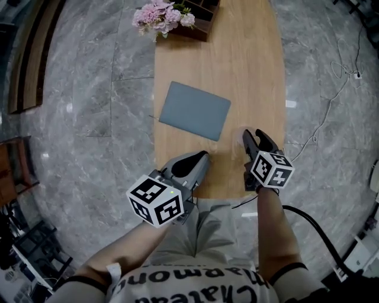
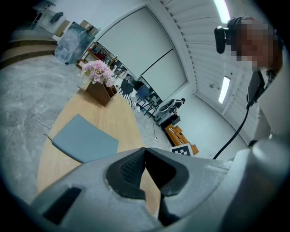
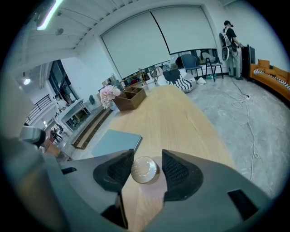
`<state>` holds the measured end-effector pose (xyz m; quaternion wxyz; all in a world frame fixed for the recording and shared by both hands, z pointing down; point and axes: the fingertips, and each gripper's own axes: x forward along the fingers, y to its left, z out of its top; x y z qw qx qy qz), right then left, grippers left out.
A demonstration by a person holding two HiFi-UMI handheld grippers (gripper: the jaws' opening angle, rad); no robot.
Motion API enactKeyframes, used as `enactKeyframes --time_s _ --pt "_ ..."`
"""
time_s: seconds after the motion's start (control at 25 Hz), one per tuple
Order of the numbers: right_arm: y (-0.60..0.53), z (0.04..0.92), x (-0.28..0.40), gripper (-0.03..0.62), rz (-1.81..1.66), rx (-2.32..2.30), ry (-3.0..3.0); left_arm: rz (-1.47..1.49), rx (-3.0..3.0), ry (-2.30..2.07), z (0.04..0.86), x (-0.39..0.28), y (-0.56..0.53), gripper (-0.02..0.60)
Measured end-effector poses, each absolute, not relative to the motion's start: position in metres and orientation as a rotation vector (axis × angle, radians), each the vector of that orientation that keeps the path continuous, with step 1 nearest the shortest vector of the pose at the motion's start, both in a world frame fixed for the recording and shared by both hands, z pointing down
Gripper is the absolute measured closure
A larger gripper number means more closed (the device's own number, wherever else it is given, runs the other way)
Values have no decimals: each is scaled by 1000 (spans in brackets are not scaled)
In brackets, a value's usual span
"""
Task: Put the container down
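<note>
Floor (image 1: 89,89): grey marble, frame edges.
Table (image 1: 249,71): long, wooden, centre; grey mat (image 1: 194,110); flowers (image 1: 163,15) at top.
Left gripper (image 2: 145,149): jaws together, empty.
Right gripper (image 1: 253,133): jaws apart around clear container (image 3: 145,170).

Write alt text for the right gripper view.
A small clear round container sits between the right gripper's open jaws, with a gap at one pad, over a wooden table. A grey-blue mat and pink flowers are farther along it.

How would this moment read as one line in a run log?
right gripper: open, clear round container between jaws | container: seemingly resting on wooden table | left gripper: shut, empty
</note>
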<state>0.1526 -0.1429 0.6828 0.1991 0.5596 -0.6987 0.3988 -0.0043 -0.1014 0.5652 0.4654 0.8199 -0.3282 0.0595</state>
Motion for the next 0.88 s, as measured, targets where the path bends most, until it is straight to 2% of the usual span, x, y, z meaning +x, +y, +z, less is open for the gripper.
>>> enactKeyframes --time_s 0.16,0.28,0.8,0.88 --pt "-143 686 150 360 1153 1539 -1917 118 2021 -846 546 -19 -103 566" --pt "-138 679 152 335 1178 1537 -1863 114 2022 -868 530 -30 -98 566" --pt "-106 539 133 337 1260 1568 -1864 100 2080 -914 419 -55 -119 566" --pt "-113 513 135 378 1241 1630 -1884 62 2136 -942 394 -58 -132 566"
